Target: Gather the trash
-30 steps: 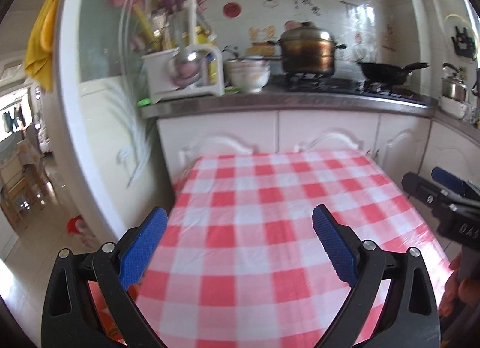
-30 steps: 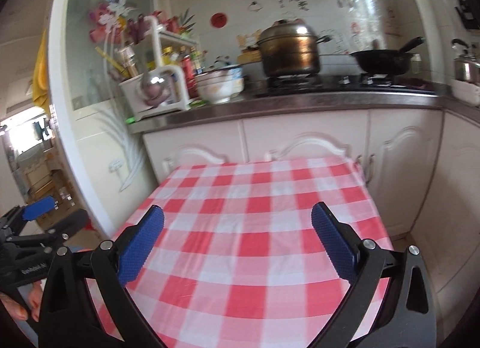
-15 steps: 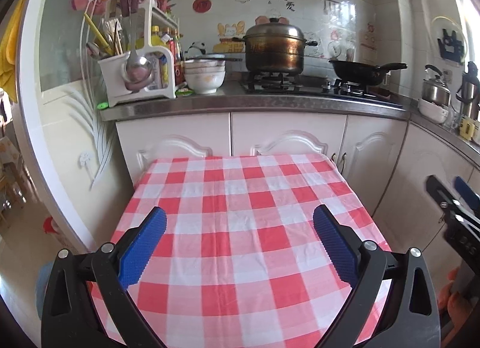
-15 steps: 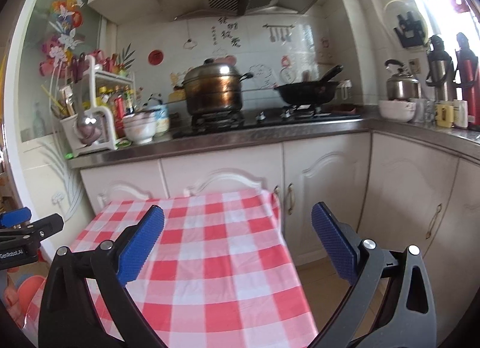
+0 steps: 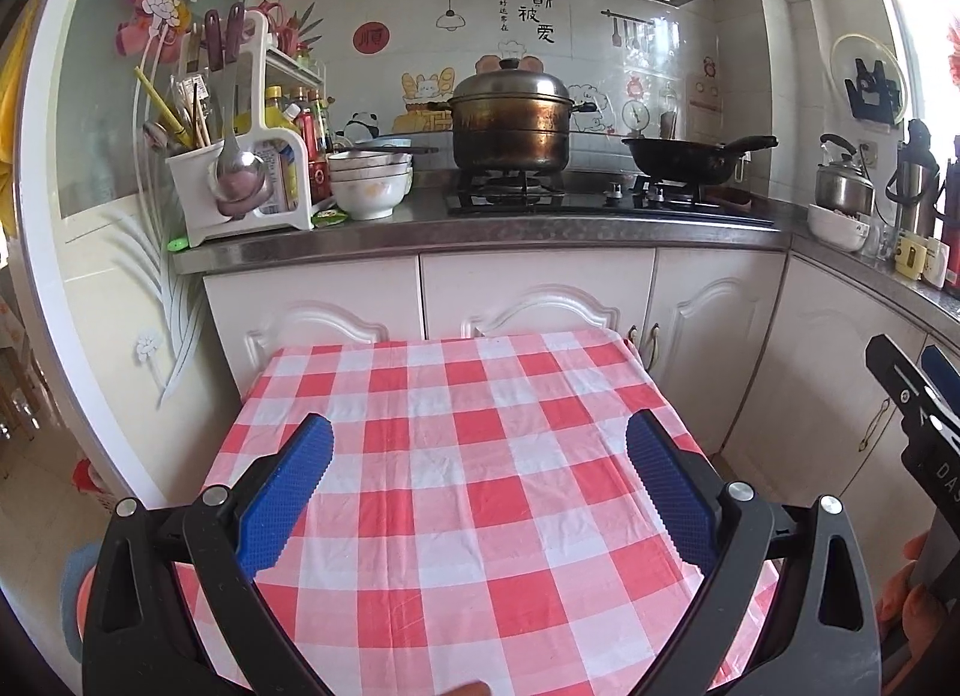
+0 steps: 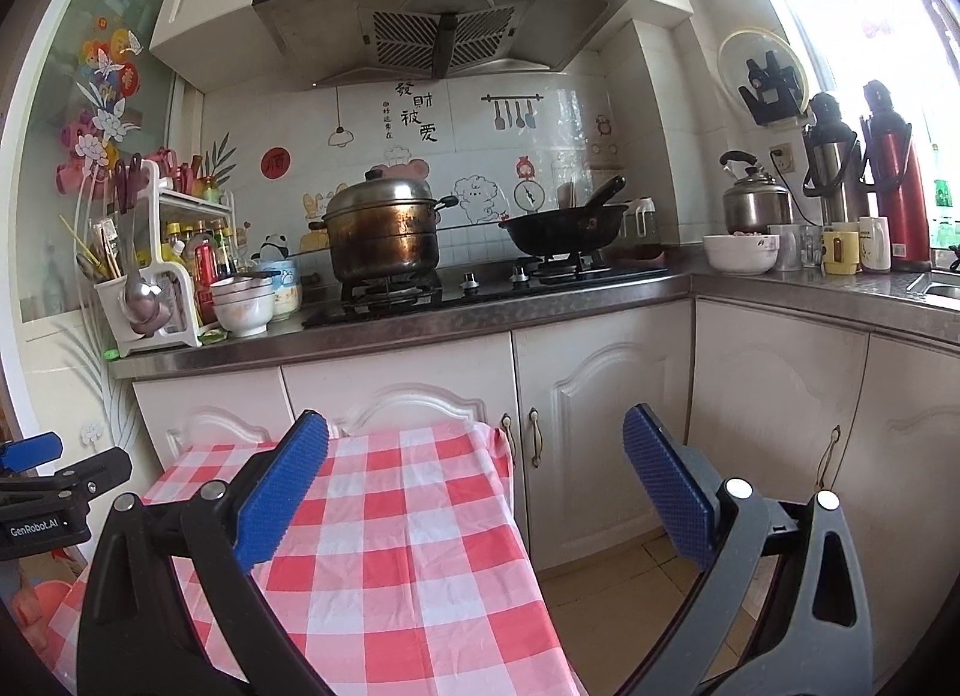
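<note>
Left gripper (image 5: pixel 477 492) hangs over the bench (image 5: pixel 468 456), jaws spread wide, nothing between them. Red-and-white checked tablecloth (image 5: pixel 480 516) covers the whole bench top; only bare cloth shows on it.

Right gripper (image 6: pixel 474 492) sits at the bench's 3 o'clock edge, jaws spread wide too, empty; its left blue pad (image 6: pixel 282 492) is over the cloth, the right pad (image 6: pixel 666 492) over the floor (image 6: pixel 600 588) and the white cabinet doors (image 6: pixel 594 426).

No trash visible in either view, so can't tell where it is.

At 12 o'clock beyond the bench, the kitchen counter (image 5: pixel 480 231):
- steamer pot (image 5: pixel 510 123) with lid on the gas hob (image 5: pixel 600 198)
- black wok (image 5: pixel 690 159) on the burner at the pot's 3 o'clock
- stacked bowls (image 5: pixel 369 183) at the pot's 9 o'clock, just beside a white utensil rack (image 5: pixel 240 180) with a ladle hanging on it
- kettle (image 6: pixel 753 198), thermos flasks (image 6: pixel 888 186) and mugs (image 6: pixel 840 246) at the far 3 o'clock end, under the window

Range hood (image 6: pixel 441 24) above the hob. Orange-gloved fingers (image 5: pixel 918 594) of the person show at the lower right edge of the left view.
</note>
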The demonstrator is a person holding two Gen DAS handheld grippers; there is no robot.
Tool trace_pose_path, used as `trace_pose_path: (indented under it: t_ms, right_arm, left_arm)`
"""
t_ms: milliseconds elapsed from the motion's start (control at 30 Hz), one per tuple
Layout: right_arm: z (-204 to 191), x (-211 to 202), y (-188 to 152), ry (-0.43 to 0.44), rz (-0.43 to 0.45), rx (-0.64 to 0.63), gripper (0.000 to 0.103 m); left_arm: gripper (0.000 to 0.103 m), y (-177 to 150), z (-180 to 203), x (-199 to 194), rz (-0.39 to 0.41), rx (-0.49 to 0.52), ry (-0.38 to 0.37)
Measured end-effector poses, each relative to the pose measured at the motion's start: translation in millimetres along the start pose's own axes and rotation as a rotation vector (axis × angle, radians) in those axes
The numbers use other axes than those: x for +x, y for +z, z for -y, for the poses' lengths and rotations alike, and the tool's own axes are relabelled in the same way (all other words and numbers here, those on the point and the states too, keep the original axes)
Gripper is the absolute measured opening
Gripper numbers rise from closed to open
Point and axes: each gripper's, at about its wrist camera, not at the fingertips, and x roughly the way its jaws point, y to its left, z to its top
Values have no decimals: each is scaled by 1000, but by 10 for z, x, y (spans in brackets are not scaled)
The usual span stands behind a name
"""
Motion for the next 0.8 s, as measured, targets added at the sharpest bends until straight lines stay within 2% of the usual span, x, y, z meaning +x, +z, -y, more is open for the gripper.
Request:
trace_pose_path:
  t_ms: [267,800]
  right_arm:
    - [-66,-80,41,-1,30,-21,99]
    - [-206,-81,23,11,31,-50,99]
  left_arm:
    - [97,-24,-2,-18,1,-1,1]
    - [97,-74,-87,-20,-8,-11,7]
